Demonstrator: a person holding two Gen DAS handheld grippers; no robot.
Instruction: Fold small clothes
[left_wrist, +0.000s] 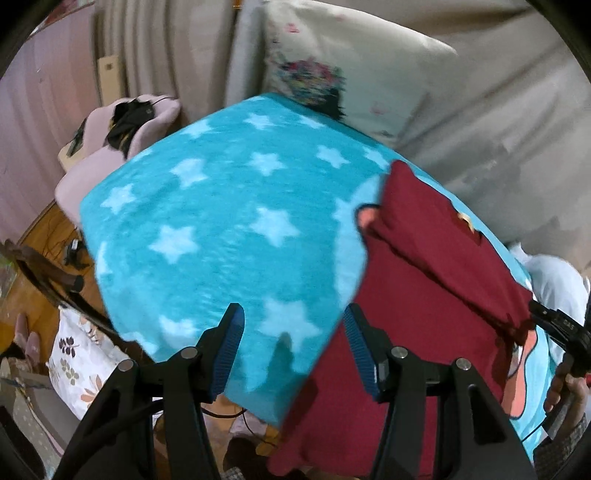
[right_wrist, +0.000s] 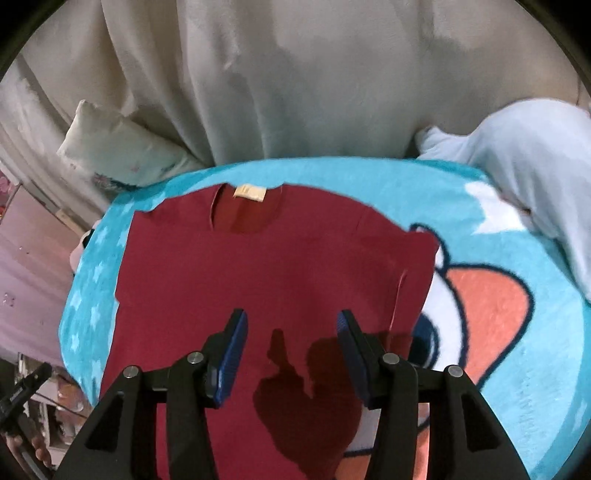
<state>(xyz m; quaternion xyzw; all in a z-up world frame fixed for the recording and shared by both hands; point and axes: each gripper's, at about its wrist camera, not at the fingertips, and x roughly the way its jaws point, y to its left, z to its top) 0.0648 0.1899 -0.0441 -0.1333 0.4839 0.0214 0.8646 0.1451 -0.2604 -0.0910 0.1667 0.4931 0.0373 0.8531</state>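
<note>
A small dark red T-shirt (right_wrist: 266, 280) lies flat on a turquoise star-patterned blanket (right_wrist: 517, 387), neck opening and tan label (right_wrist: 250, 192) at the far side. In the left wrist view the shirt (left_wrist: 424, 288) lies at the right on the blanket (left_wrist: 221, 221). My right gripper (right_wrist: 291, 321) is open and empty, hovering above the shirt's middle. My left gripper (left_wrist: 293, 317) is open and empty, above the blanket beside the shirt's left edge.
A pale blue garment (right_wrist: 528, 155) lies at the blanket's far right. A floral pillow (left_wrist: 351, 66) and beige curtain (right_wrist: 295, 74) stand behind. A pink chair (left_wrist: 110, 147) and wooden floor (left_wrist: 40, 240) are at the left.
</note>
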